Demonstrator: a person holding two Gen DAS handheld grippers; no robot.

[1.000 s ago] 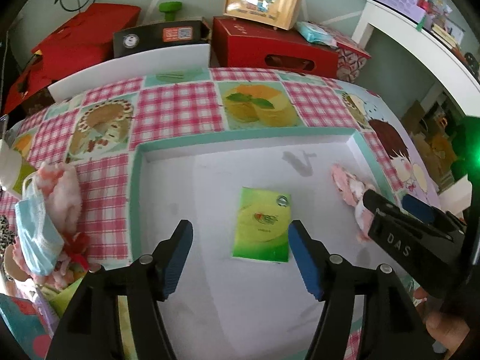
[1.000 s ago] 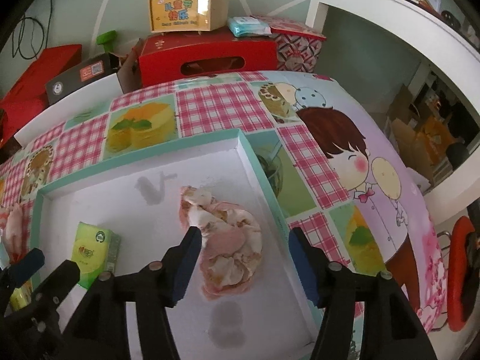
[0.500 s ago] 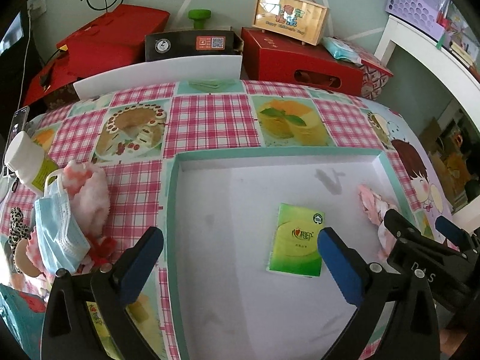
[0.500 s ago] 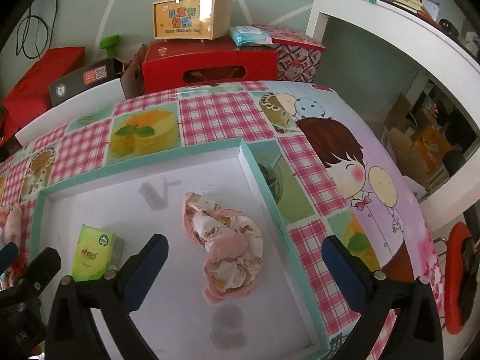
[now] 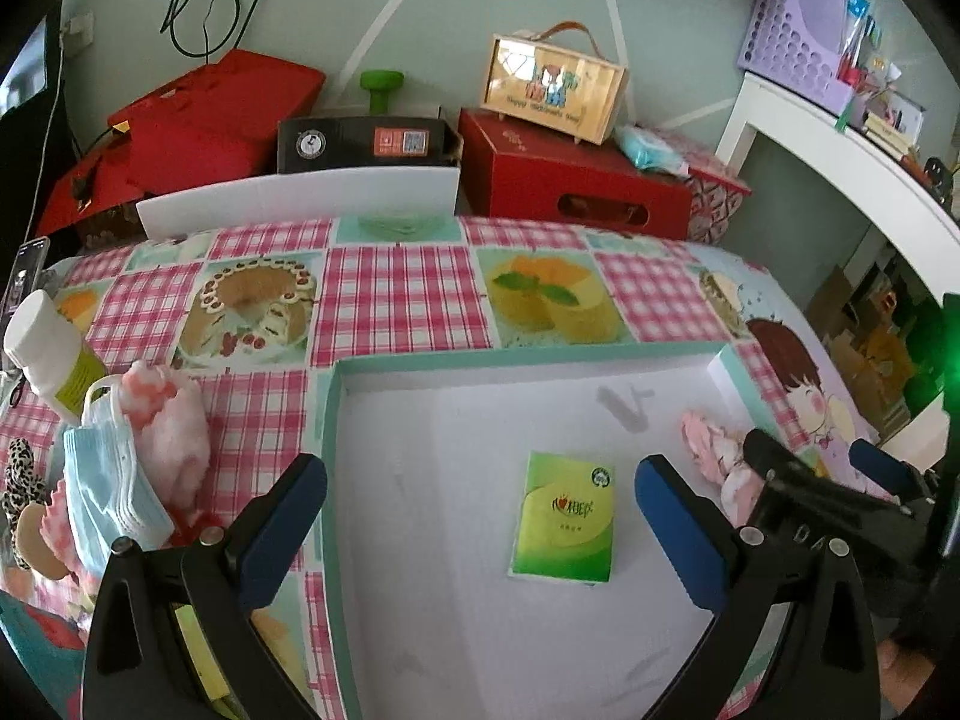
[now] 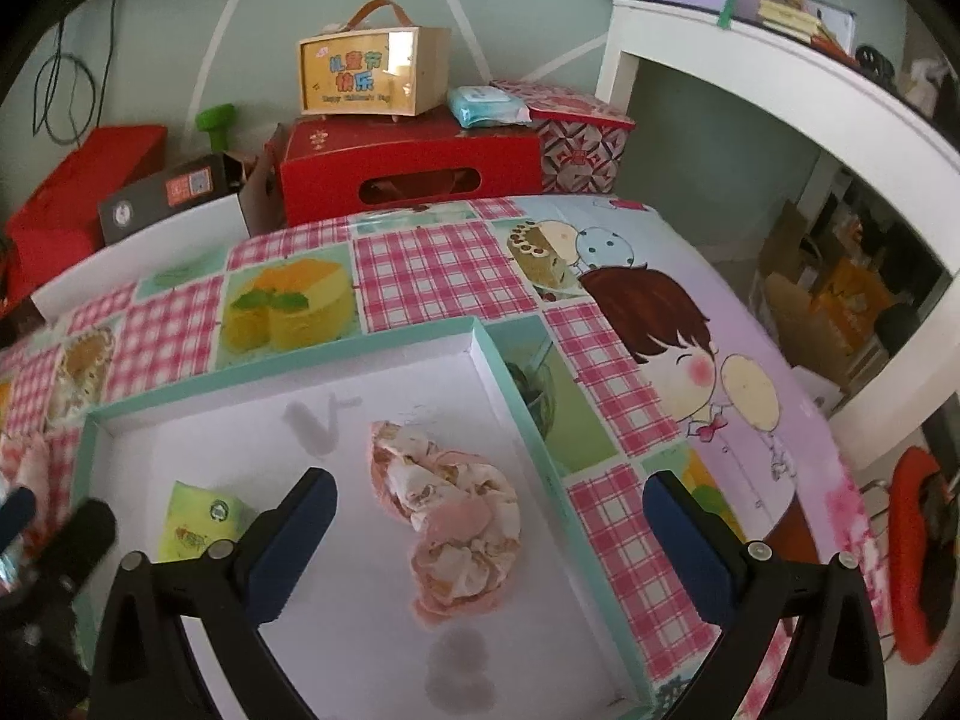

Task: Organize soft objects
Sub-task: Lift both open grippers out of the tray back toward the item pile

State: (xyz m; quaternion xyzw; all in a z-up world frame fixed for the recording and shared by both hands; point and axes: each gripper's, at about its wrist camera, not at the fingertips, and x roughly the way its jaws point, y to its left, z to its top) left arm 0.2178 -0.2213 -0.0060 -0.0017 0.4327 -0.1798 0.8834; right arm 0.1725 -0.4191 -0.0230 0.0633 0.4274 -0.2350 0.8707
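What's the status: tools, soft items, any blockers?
Left tool open, empty, over green tissue pack. Right tool open, empty, over pink cloth. Both items in white tray. Face masks outside tray. No blockers.

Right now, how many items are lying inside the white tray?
2: a green tissue pack near the tray middle, and a crumpled pink cloth by its right wall. Its near corners are out of view.

We see a pale green wall, a white shelf unit, and red boxes behind the tabletop.
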